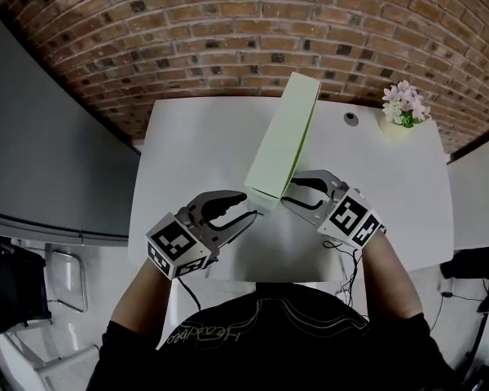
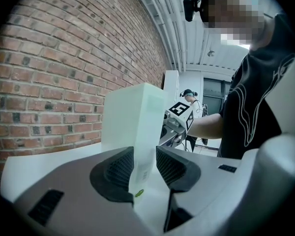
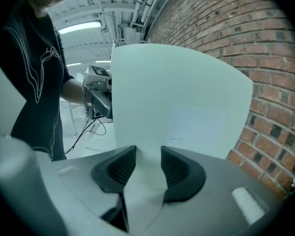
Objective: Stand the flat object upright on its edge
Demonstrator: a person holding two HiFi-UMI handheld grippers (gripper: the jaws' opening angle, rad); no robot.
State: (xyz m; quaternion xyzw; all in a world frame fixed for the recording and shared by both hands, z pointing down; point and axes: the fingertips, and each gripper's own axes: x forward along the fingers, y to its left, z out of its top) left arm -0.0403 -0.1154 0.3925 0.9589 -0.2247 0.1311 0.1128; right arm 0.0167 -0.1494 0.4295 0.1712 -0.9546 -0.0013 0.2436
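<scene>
Nearest, seen from above: a black shirt (image 1: 269, 340) and two forearms reaching forward over a white table (image 1: 391, 186). On the left, the left gripper (image 1: 243, 212) (image 2: 144, 168), clenched on the lower near corner of a pale green box (image 1: 284, 141) (image 2: 132, 117) (image 3: 177, 102), ribbed black pads pressed against either side of its thin edge. On the right, the right gripper (image 1: 288, 195) (image 3: 148, 168), likewise clamped on the same box low down, from the opposite side. Between the two, around the middle of the table: the box itself, flat, thin and rectangular, stood on one short end. Long axis close to vertical, rising from the tabletop and, in the head view, slanting up and to the right toward the wall. Broad face showing on the left in that view, narrow side running along the right. Bottom end at tabletop level; contact with the table not discernible. Surface plain and matte, pale green to off-white, with a faint lighter rectangular label (image 3: 196, 124) on the broad face, and some tiny print plus a small green mark (image 2: 139, 192) low on the narrow side. Farther back, a small round dark fitting (image 1: 351, 119) set into the tabletop. At the far right corner, a little pot of pale flowers (image 1: 405, 104). Beyond everything, a red brick wall (image 1: 228, 31).
</scene>
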